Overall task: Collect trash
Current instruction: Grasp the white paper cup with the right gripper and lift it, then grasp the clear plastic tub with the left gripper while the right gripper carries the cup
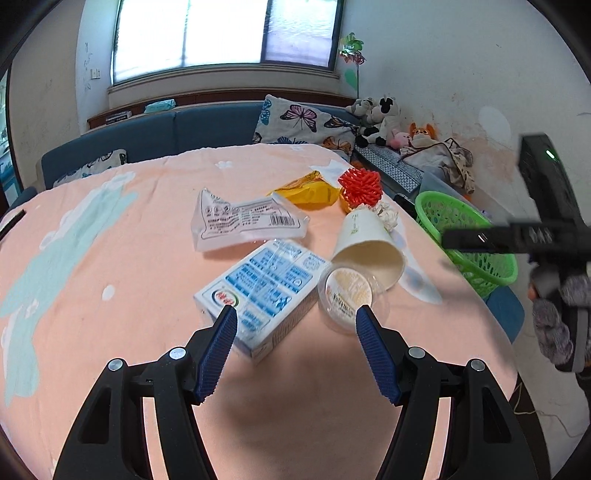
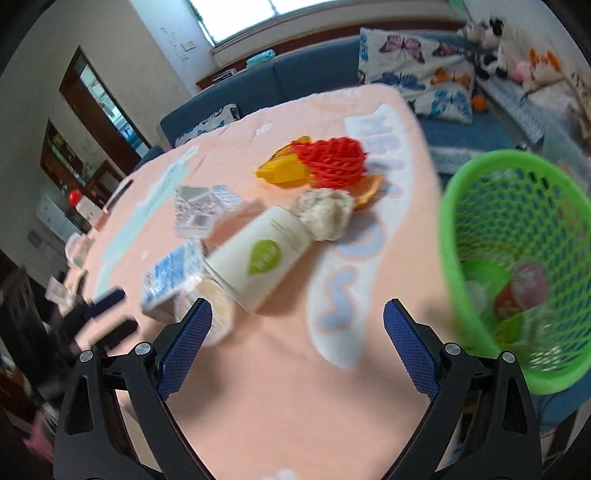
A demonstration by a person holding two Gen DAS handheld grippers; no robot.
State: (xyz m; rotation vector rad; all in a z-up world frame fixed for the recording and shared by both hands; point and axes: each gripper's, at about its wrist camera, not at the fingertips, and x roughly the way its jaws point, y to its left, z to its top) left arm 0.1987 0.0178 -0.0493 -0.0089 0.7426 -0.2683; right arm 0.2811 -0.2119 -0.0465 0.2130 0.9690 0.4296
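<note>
Peach cloth point(image 1: 110, 240) w/ trash, L to R: clear wrapper point(image 1: 243, 221), carton point(image 1: 258, 291), round tub point(image 1: 347, 291), tipped cup point(image 1: 365, 243), green basket point(image 2: 517, 258) at edge. Left gripper point(image 1: 295, 317) & right gripper point(image 2: 297, 314) both wide open, holding nothing.

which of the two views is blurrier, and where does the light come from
Right wrist view: motion-smeared, the paper cup and green basket soft. Left wrist view: mostly sharp, print legible on the blue carton; only the right gripper streaks. Daylight from the window, overexposed.
</note>
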